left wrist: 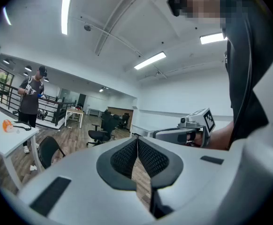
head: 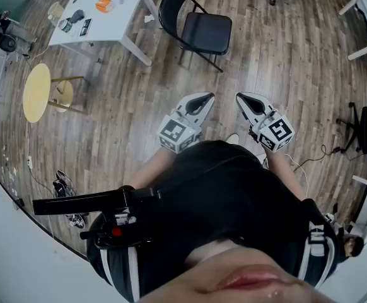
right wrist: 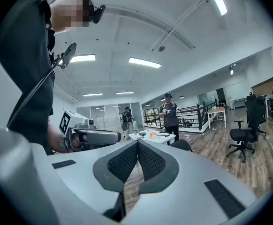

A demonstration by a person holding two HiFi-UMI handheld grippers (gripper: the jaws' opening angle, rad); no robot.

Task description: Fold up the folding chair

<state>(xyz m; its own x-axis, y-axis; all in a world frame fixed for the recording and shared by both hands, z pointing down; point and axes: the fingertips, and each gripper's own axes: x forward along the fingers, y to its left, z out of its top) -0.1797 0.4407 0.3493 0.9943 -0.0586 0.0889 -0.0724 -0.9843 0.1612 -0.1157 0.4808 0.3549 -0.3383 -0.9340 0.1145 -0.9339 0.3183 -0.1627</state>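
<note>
Both tongs are out in front, side by side, pointing about level; the left tongs [head: 207,97] are pressed together with nothing between the pads; the right tongs [head: 241,97] are the same, shut and empty.

The chair [head: 199,27] stands open on the wood floor [head: 139,106], straight ahead of the tongs and well apart from both tips; nothing touches it yet. Its backrest [head: 172,8] is on the far-left side as seen from the tongs, and its seat [head: 207,33] faces toward the right tongs. A white desk [head: 117,27] sits beyond the left tongs, just beside the chair.

How will it handle? It looks like painted metal tube with a padded black seat, so expect it stiff and fairly weighty, no give at all in the frame. Smooth tube will likely be slippery under small pads, and it could skid on this floor when pushed. The hinges are a pinch spot, so best kept clear of.

Where to grab? My call is one pair of tongs on the top rim of the backrest to steady it, and the other under the seat's front edge to swing it up toward the back. The padded edge should give better bite than bare tube. Both pairs must spread before anything can be taken.
</note>
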